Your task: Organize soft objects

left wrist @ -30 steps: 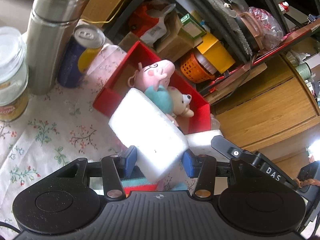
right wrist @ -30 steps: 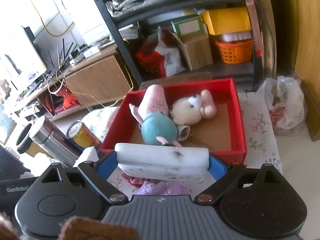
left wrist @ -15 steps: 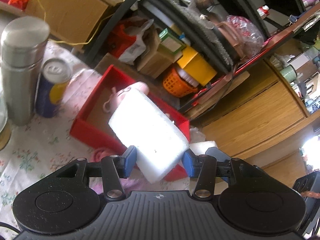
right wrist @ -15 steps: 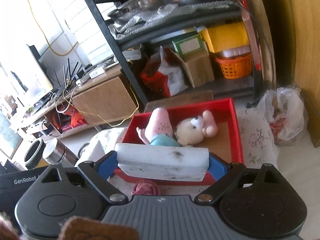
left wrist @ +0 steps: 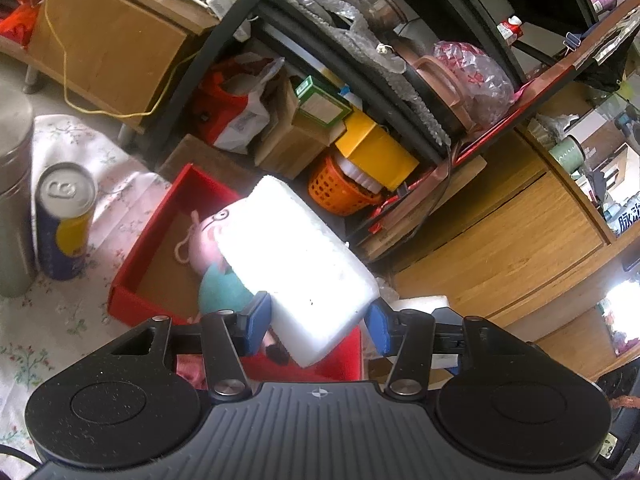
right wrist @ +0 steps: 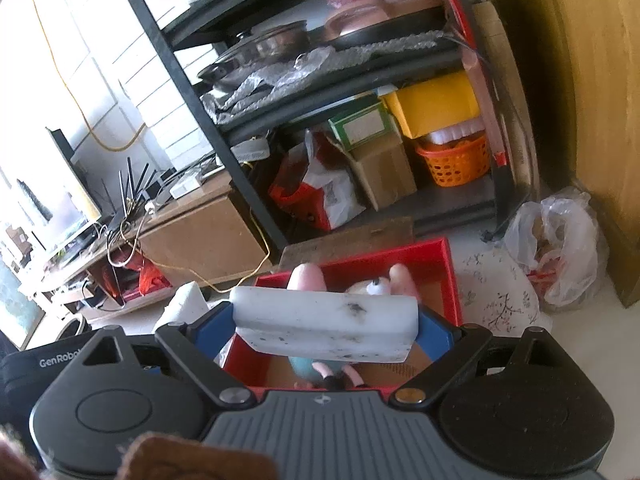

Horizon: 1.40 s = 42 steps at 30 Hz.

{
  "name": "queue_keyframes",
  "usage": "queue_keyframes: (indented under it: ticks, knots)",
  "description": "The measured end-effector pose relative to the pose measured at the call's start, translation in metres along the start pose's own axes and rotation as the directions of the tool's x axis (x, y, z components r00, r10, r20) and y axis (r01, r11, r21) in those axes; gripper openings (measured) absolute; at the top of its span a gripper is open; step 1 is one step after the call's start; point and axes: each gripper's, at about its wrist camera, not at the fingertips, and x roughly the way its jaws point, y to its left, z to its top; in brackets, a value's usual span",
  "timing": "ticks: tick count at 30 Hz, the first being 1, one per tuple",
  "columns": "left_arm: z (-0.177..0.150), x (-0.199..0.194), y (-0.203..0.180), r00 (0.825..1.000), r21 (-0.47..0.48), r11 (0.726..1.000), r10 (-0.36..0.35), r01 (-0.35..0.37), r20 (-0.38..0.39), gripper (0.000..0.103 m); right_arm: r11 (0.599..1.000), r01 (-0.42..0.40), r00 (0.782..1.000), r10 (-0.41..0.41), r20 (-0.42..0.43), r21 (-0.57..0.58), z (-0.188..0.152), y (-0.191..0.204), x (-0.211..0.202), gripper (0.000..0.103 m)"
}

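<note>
My left gripper (left wrist: 316,320) is shut on a thick white foam block (left wrist: 296,268) that tilts up to the left, above the red box (left wrist: 132,276). In the box lie a pink pig plush (left wrist: 202,240) with a teal body and a cream bear plush (right wrist: 374,286), both partly hidden by the blocks. My right gripper (right wrist: 324,334) is shut on a flatter white foam block (right wrist: 324,326) with dark specks, held level over the red box (right wrist: 450,280). The right gripper's block (left wrist: 424,304) shows beside my left gripper. The left gripper's block (right wrist: 184,304) shows at the left of the right wrist view.
On the floral tablecloth (left wrist: 80,320), left of the box, stand a blue and yellow can (left wrist: 64,220) and a steel flask (left wrist: 12,200). A pink cloth (left wrist: 188,368) lies before the box. Behind are a black shelf rack with boxes, an orange basket (right wrist: 456,160) and a plastic bag (right wrist: 560,256).
Both grippers have risen with their foam blocks and tipped upward. The red box sits lower in both views and more of the shelves shows. Both grips are unchanged.
</note>
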Motion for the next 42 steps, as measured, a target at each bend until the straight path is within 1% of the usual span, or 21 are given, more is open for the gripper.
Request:
queue_keyframes:
  ticks: [7, 9, 14, 18, 19, 21, 24, 27, 30, 33, 38, 42]
  knots:
    - [0.009, 0.019, -0.003, 1.0, -0.005, 1.0, 0.005, -0.005, 0.0, 0.053, 0.999, -0.001, 1.0, 0.0, 0.018, 0.035, 0.013, -0.007, 0.009, 0.069]
    - [0.013, 0.027, -0.002, 1.0, -0.009, 1.0, 0.012, -0.012, -0.002, 0.055, 0.999, 0.006, 1.0, -0.006, 0.018, 0.041, 0.017, -0.009, 0.016, 0.069]
    - [0.018, 0.047, -0.001, 0.999, 0.005, 0.999, 0.051, -0.051, 0.006, 0.056, 0.997, 0.034, 0.999, -0.034, 0.0, 0.067, 0.023, -0.021, 0.042, 0.069]
    - [0.02, 0.062, 0.003, 0.998, 0.006, 0.998, 0.068, -0.068, -0.009, 0.059, 0.994, 0.051, 0.999, -0.049, -0.016, 0.101, 0.026, -0.031, 0.066, 0.07]
    - [0.02, 0.065, 0.005, 0.997, 0.009, 0.997, 0.071, -0.071, -0.017, 0.061, 0.993, 0.051, 0.999, -0.049, -0.024, 0.106, 0.026, -0.033, 0.071, 0.071]
    - [0.02, 0.07, 0.008, 0.996, 0.007, 0.996, 0.088, -0.088, -0.029, 0.072, 0.992, 0.059, 0.998, -0.055, -0.043, 0.11, 0.025, -0.035, 0.08, 0.072]
    - [0.02, 0.073, 0.013, 0.993, 0.0, 0.994, 0.108, -0.108, -0.035, 0.079, 0.992, 0.075, 0.996, -0.069, -0.064, 0.106, 0.024, -0.039, 0.089, 0.074]
    - [0.019, 0.072, 0.015, 0.992, -0.007, 0.992, 0.123, -0.123, -0.036, 0.08, 0.99, 0.063, 0.995, -0.053, -0.08, 0.13, 0.022, -0.042, 0.093, 0.075]
    - [0.018, 0.069, 0.016, 0.992, -0.006, 0.993, 0.118, -0.118, -0.041, 0.081, 0.987, 0.038, 0.995, -0.024, -0.092, 0.157, 0.019, -0.045, 0.096, 0.076]
    - [0.02, 0.069, 0.017, 0.992, -0.001, 0.993, 0.121, -0.121, -0.044, 0.083, 0.985, 0.05, 0.995, -0.034, -0.097, 0.167, 0.017, -0.046, 0.101, 0.076]
    - [0.021, 0.07, 0.024, 0.991, -0.039, 0.992, 0.121, -0.123, -0.05, 0.083, 0.98, 0.048, 0.994, -0.028, -0.106, 0.191, 0.016, -0.048, 0.106, 0.076]
    - [0.02, 0.066, 0.025, 0.993, -0.045, 0.993, 0.108, -0.111, -0.052, 0.083, 0.987, 0.098, 0.993, -0.088, -0.079, 0.127, 0.014, -0.043, 0.106, 0.077]
